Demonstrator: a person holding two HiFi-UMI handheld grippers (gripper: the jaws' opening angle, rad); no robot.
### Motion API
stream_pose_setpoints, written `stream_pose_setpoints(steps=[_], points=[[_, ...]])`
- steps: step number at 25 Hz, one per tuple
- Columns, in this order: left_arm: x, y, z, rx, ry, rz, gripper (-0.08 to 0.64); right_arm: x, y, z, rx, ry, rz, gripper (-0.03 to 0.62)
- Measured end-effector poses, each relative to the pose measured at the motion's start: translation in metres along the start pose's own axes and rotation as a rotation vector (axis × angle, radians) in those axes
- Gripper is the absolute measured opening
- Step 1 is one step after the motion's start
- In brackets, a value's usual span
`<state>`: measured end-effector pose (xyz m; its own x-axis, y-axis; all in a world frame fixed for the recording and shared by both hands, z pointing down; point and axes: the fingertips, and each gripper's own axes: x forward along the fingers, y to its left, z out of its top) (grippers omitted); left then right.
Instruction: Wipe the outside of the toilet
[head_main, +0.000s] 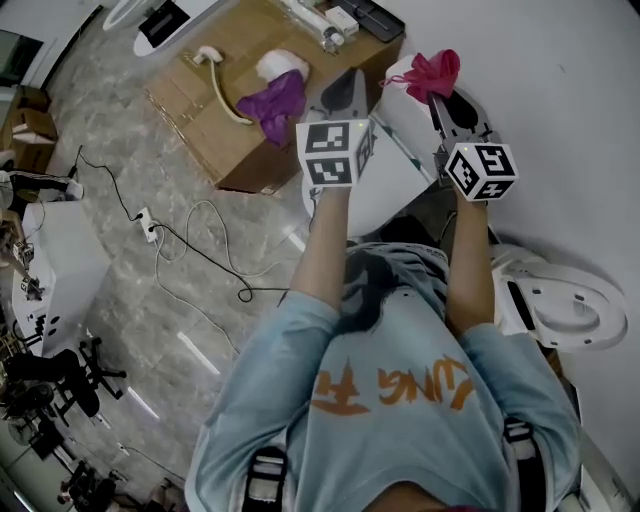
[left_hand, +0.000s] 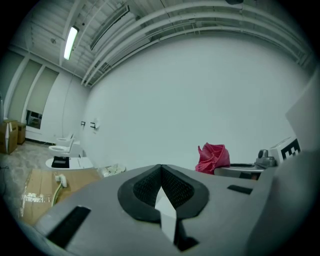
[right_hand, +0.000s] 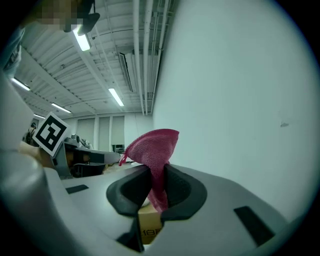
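White ceramic toilet (head_main: 385, 190) sits below both grippers, near the fingers; contact cannot be told. Right gripper (right_hand: 152, 185) is clamped on a crumpled pink mesh cloth (right_hand: 152, 145). Left gripper (left_hand: 161, 186) is closed on nothing

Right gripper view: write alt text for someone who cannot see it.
The right tool is shut on a pink cloth that sticks up from between its jaws. A plain white wall fills the right side, and ceiling lights run along the upper left.
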<state>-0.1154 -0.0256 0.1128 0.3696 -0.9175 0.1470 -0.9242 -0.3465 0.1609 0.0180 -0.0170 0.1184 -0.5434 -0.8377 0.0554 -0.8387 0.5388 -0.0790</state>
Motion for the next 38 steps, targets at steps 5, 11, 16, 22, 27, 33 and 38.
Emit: stream_pose_setpoints(steps=[5, 11, 16, 22, 27, 33, 38], points=[[-0.010, 0.008, -0.012, -0.017, -0.001, 0.010, 0.020, 0.001, 0.013, -0.009, -0.015, 0.017, 0.004, 0.077], [-0.014, 0.015, -0.073, -0.045, 0.092, 0.013, 0.020, 0.000, 0.020, -0.065, 0.010, 0.129, 0.000, 0.077], [0.004, 0.022, -0.121, -0.052, 0.172, -0.007, 0.020, 0.015, 0.017, -0.105, 0.018, 0.200, 0.001, 0.077], [0.027, 0.025, -0.173, -0.068, 0.217, -0.026, 0.020, 0.024, 0.005, -0.158, 0.014, 0.278, -0.002, 0.077], [0.042, 0.025, -0.216, -0.077, 0.249, -0.043, 0.020, 0.025, 0.000, -0.206, 0.024, 0.336, -0.005, 0.077], [0.056, 0.035, -0.262, -0.073, 0.282, -0.051, 0.020, 0.041, -0.003, -0.255, 0.026, 0.369, -0.003, 0.077], [0.066, 0.044, -0.290, -0.067, 0.285, -0.047, 0.020, 0.055, -0.007, -0.286, 0.041, 0.375, -0.013, 0.078]])
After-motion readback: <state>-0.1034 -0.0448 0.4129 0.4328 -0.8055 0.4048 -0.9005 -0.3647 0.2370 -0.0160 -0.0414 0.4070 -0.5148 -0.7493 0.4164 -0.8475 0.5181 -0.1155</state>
